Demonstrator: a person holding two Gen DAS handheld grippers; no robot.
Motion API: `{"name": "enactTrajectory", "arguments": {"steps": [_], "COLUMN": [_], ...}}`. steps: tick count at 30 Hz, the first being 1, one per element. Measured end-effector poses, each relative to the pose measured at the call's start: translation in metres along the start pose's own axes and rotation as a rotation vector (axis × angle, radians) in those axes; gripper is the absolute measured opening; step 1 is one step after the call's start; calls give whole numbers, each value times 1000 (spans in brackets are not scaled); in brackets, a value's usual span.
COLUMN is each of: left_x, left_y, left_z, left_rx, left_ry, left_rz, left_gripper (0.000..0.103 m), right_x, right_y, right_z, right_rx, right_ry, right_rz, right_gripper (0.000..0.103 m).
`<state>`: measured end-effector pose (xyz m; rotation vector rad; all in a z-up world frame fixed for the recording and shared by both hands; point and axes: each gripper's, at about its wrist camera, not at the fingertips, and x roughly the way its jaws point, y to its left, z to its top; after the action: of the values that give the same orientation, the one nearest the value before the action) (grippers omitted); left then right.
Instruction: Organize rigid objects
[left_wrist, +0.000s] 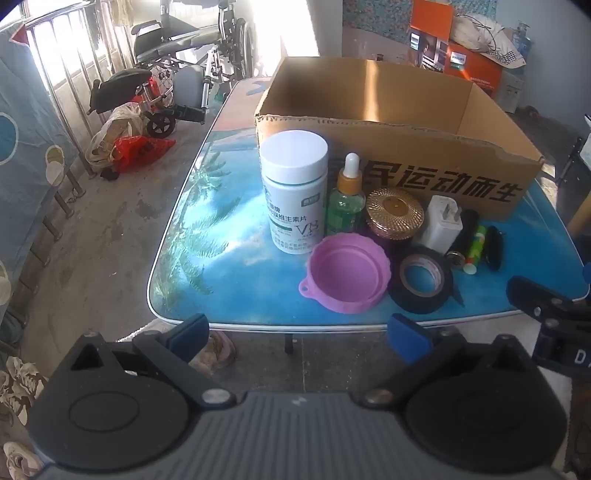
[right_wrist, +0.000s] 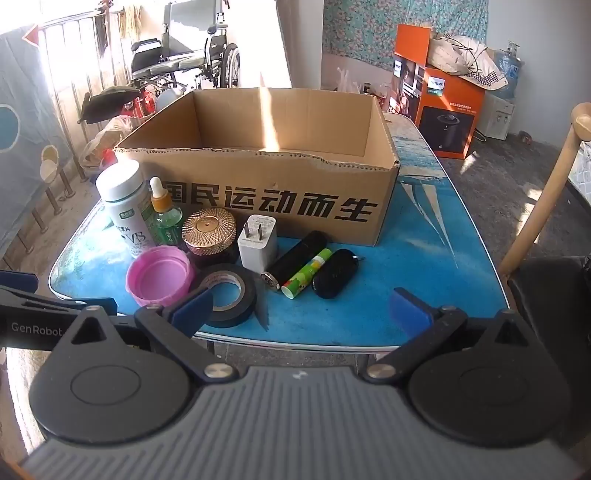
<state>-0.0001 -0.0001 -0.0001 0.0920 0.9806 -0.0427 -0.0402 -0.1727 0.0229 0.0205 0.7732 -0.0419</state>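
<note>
Clearly both our left tool (left_wrist: 299, 338) and right tool (right_wrist: 299, 308) gape wide, empty. Before the cardboard box (right_wrist: 258, 177), the tape roll (right_wrist: 229, 295) lies flat on the counter (right_wrist: 424, 266); light, stiff, we judge its rim grippable.

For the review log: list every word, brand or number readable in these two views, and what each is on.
"国民运动而生": front of the cardboard box.
"PHILIPS": orange carton.
"GenRobot": left gripper arm, right wrist view.
"VB" and "维生素片": white pill bottle; its smaller lines are unreadable.
Dropper bottle, tape roll core, green tube: print too small.
</note>
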Motion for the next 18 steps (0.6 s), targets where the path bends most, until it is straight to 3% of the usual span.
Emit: {"name": "enactTrajectory", "arguments": {"steps": [18], "left_x": [0], "left_y": [-2], "left_z": [2], "left_rx": [-1], "left_ry": [-6], "left_rz": [4], "left_gripper": [103], "right_x": [1], "right_y": [1], "right_z": [3], "right_rx": [16], "right_ry": [38], "right_rz": [6], "right_gripper": [102]}}
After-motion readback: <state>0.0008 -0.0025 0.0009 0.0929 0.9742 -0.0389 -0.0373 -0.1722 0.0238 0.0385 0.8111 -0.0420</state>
